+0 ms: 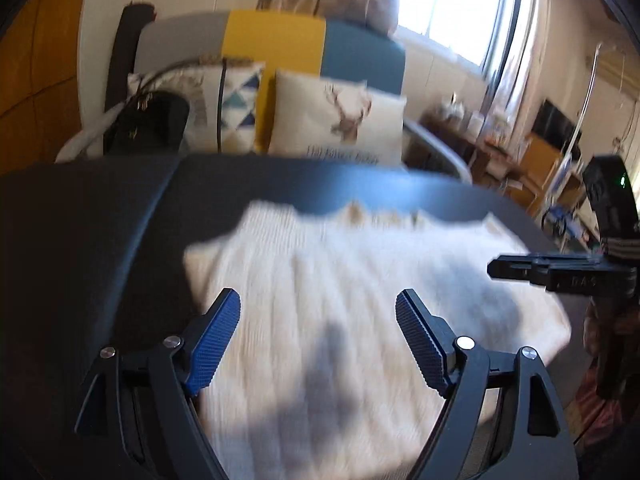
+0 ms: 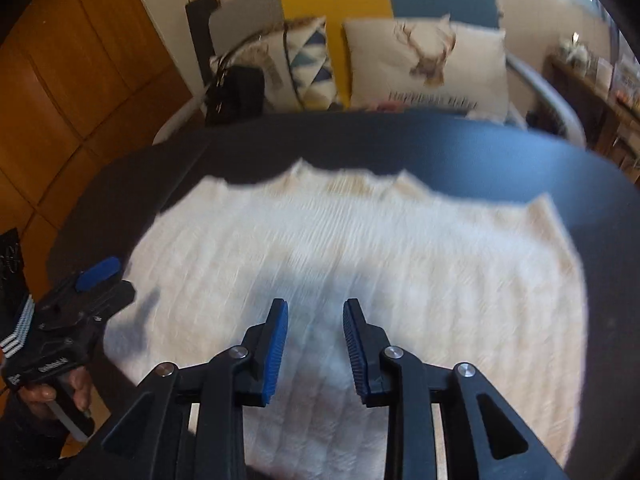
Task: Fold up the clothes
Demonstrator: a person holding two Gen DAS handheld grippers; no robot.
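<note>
A white ribbed knit garment [image 1: 360, 264] lies spread flat on a dark table [image 1: 100, 220], its wavy far edge toward the sofa. My left gripper [image 1: 318, 312] hovers over the garment's near left part, open wide, with nothing between its blue pads. In the right wrist view the same garment [image 2: 360, 248] fills the table [image 2: 480, 152]. My right gripper [image 2: 316, 312] hangs above the garment's near middle, its jaws a narrow gap apart and holding nothing. A hand holds the left gripper [image 2: 104, 280] at the garment's left edge. The right gripper [image 1: 496, 268] enters the left wrist view from the right.
Behind the table stands a grey, yellow and blue sofa [image 1: 276, 44] with a deer cushion [image 1: 340, 120], a triangle-pattern cushion [image 1: 236, 108] and a black bag [image 1: 148, 128]. Wooden panelling [image 2: 60, 80] is at the left. A bright window [image 1: 452, 4] and cluttered shelves [image 1: 500, 148] are at the right.
</note>
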